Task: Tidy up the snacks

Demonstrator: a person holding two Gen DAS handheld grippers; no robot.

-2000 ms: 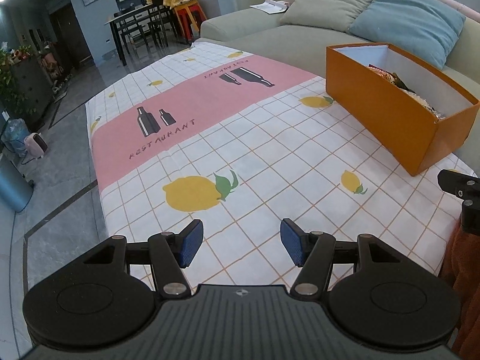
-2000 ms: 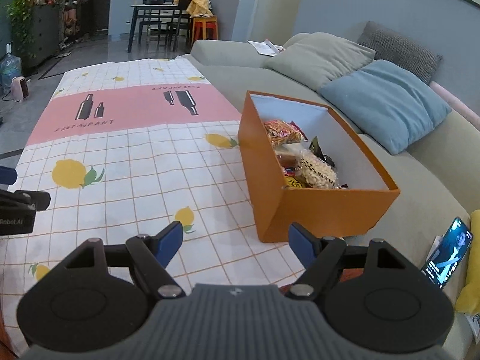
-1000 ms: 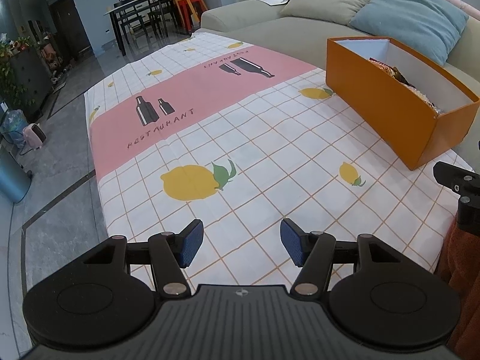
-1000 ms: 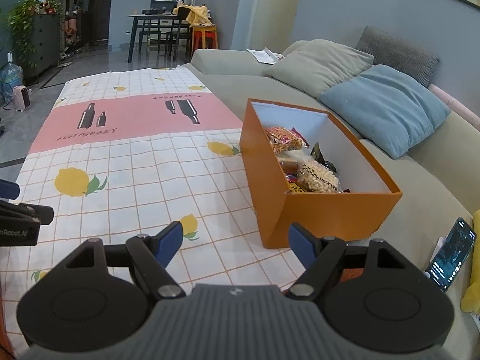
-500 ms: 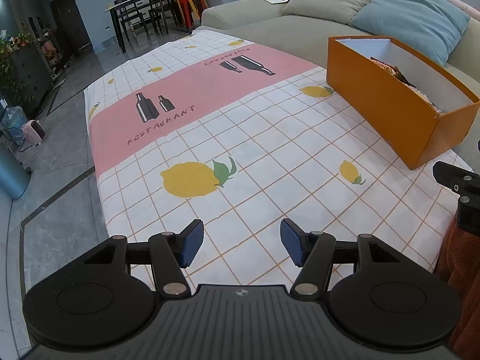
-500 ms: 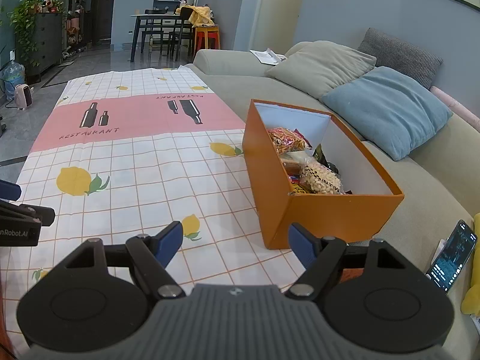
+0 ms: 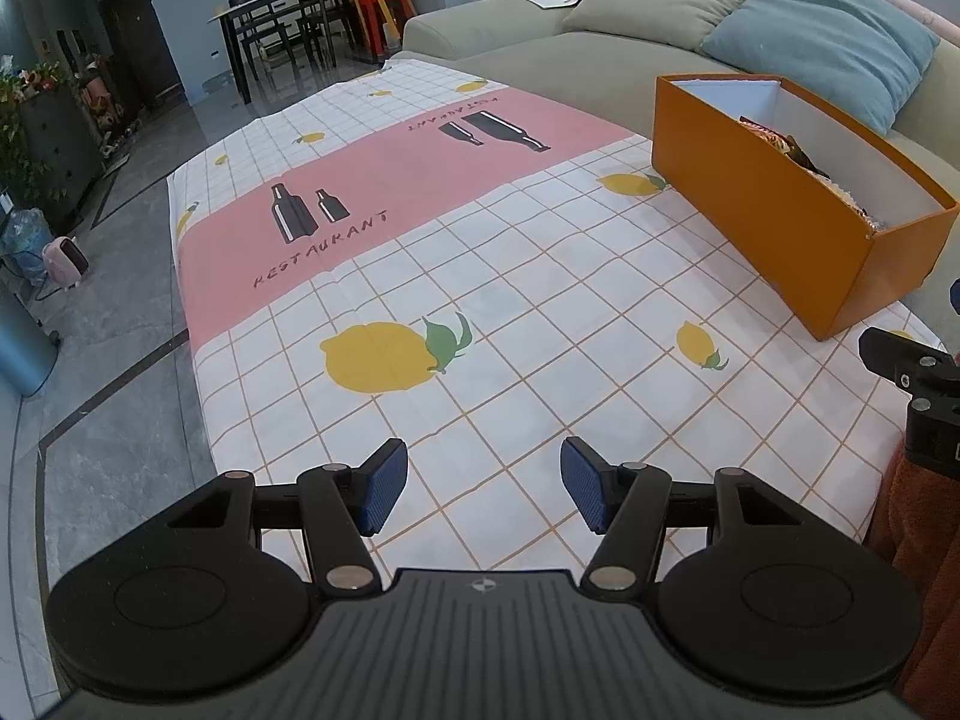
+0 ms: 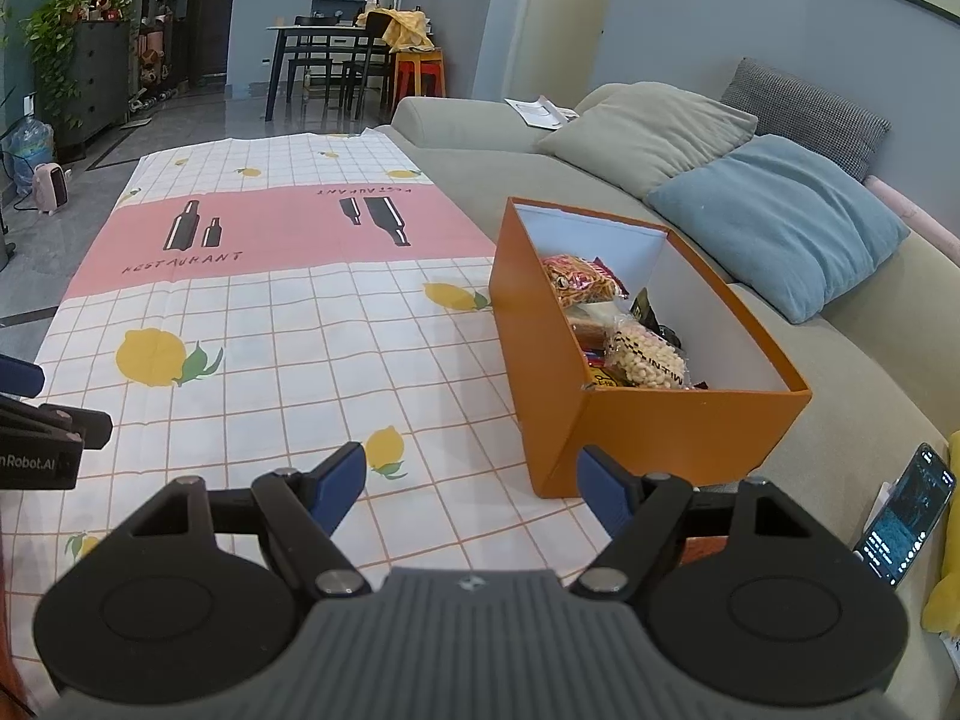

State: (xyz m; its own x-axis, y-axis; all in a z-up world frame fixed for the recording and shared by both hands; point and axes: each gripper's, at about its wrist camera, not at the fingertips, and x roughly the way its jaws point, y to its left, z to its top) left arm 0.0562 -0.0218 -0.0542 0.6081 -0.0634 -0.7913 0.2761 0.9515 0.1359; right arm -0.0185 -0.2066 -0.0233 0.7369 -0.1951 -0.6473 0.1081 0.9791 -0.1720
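An orange box (image 8: 672,426) stands at the right edge of the cloth-covered table (image 8: 288,324); it also shows in the left wrist view (image 7: 780,222). Several snack bags (image 8: 642,354) lie inside it, among them a red packet (image 8: 579,282). My right gripper (image 8: 471,483) is open and empty, held above the table just in front of the box's near left corner. My left gripper (image 7: 483,492) is open and empty above the table's near part, far left of the box. No loose snack shows on the cloth.
A grey sofa (image 8: 600,180) with beige (image 8: 648,132) and blue cushions (image 8: 780,216) runs along the table's right side. A phone (image 8: 906,516) leans at the near right. A dining table and chairs (image 8: 336,60) stand far back. Floor lies left of the table.
Both grippers have drifted slightly, so the table and box shift a little in view. Both stay open and empty. Nothing on the table has moved.
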